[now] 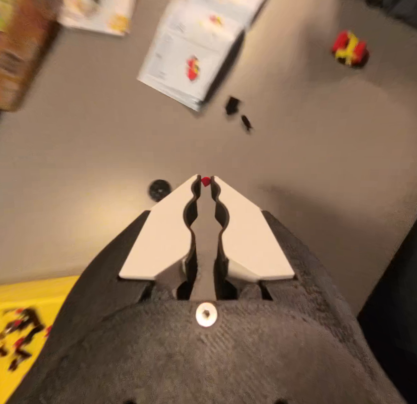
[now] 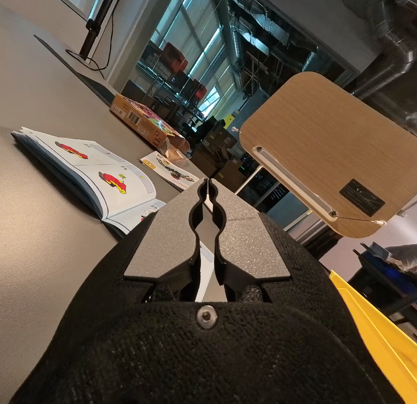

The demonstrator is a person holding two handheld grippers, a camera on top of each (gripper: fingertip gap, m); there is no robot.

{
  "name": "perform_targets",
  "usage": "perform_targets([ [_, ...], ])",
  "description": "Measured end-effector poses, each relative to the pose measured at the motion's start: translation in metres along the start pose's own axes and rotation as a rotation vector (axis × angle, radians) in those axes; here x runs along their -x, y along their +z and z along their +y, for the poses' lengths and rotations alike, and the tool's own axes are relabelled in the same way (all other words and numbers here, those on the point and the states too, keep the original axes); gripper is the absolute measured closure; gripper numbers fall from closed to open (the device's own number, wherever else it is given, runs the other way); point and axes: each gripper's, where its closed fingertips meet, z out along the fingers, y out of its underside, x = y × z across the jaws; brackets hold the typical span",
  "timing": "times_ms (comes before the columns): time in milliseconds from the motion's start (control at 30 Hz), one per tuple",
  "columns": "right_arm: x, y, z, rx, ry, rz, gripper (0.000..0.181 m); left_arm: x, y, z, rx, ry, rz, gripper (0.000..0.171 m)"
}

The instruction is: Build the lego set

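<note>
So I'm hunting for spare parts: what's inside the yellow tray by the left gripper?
Loose black and red pieces lie in the yellow tray; the left gripper hides the rest.

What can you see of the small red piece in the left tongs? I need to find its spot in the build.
The red piece is tiny, glossy, plastic-looking and solid red, with an angular outline; studs or finer shape cannot be made out. It sits pinched at the very tips of the left tongs, touching both inner edges, with only a small part showing between them. It is held up over the grey table, touching nothing else, with the black round part on the table to its left.
</note>
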Motion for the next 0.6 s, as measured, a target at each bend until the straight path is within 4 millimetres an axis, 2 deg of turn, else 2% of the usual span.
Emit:
perform_targets([
  [67, -0.001, 0.0, 0.0, -0.002, 0.004, 0.001, 0.181, -0.013, 0.028, 0.017, 0.084, 0.038, 0.036, 0.164],
  [133, 0.0, 0.0, 0.0, -0.002, 0.007, -0.001, 0.181, -0.02, 0.046, 0.028, 0.117, 0.021, 0.074, 0.164],
  [200, 0.0, 0.0, 0.0, -0.003, 0.007, -0.002, 0.181, -0.027, 0.055, 0.032, 0.114, -0.034, 0.134, 0.164],
  [267, 0.0, 0.0, 0.0, -0.001, 0.006, -0.005, 0.181, -0.025, 0.061, 0.036, 0.12, -0.08, 0.142, 0.164],
  [333, 0.0, 0.0, 0.0, -0.002, 0.007, -0.005, 0.181, -0.022, 0.066, 0.047, 0.167, -0.117, 0.136, 0.15],
  [467, 0.0, 0.0, 0.0, -0.003, 0.007, -0.003, 0.181, -0.016, 0.057, 0.035, 0.09, -0.163, 0.15, 0.143],
  [533, 0.0, 0.0, 0.0, -0.002, 0.007, -0.003, 0.181, -0.012, 0.039, 0.022, 0.01, -0.168, 0.165, 0.143],
  [600, 0.0, 0.0, 0.0, -0.001, 0.006, -0.002, 0.181, 0.001, 0.01, 0.004, -0.101, -0.191, 0.153, 0.143],
])
